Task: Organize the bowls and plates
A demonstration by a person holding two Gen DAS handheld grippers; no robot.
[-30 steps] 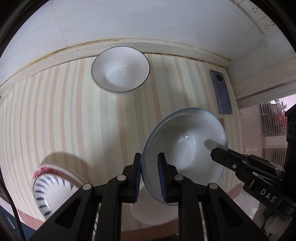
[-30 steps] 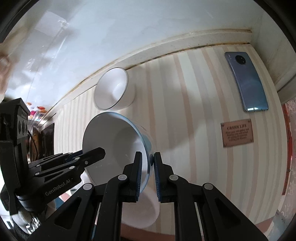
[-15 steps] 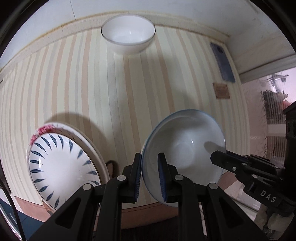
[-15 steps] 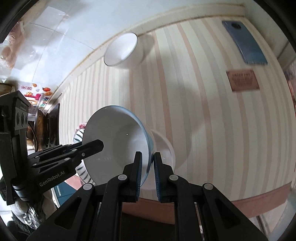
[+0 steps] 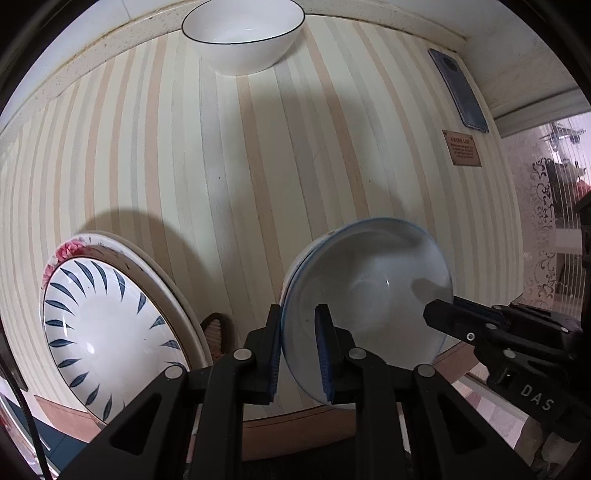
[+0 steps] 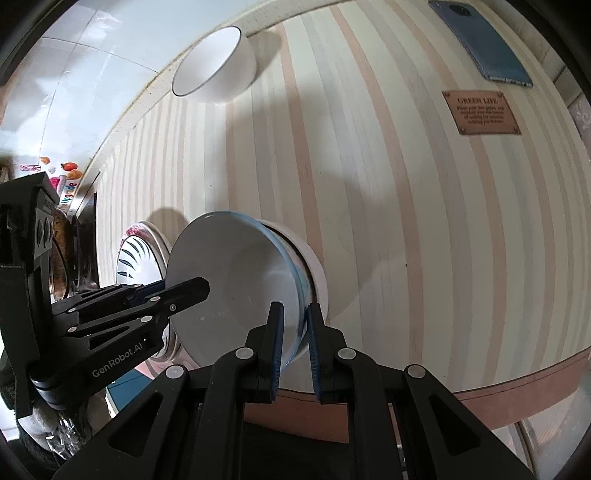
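Note:
A blue-rimmed white bowl (image 5: 369,295) is held by both grippers, one on each side of its rim. My left gripper (image 5: 298,350) is shut on its near-left rim. My right gripper (image 6: 295,347) is shut on the opposite rim of the same bowl (image 6: 236,280). The bowl sits in or just above a second white bowl (image 6: 314,273) on the striped mat. A plate with blue leaf marks (image 5: 110,332) lies on a larger floral plate (image 5: 74,249) at front left. A black-rimmed white bowl (image 5: 243,33) stands at the back by the wall.
A striped mat (image 5: 258,166) covers the table. A blue phone (image 5: 458,88) and a brown label (image 5: 461,147) lie at the back right. The table's front edge (image 6: 480,391) is close below the grippers. A wall runs along the back.
Both grippers have carried the blue-rimmed bowl back toward the front edge and lowered it onto the second white bowl. The stacked plates have come into fuller view.

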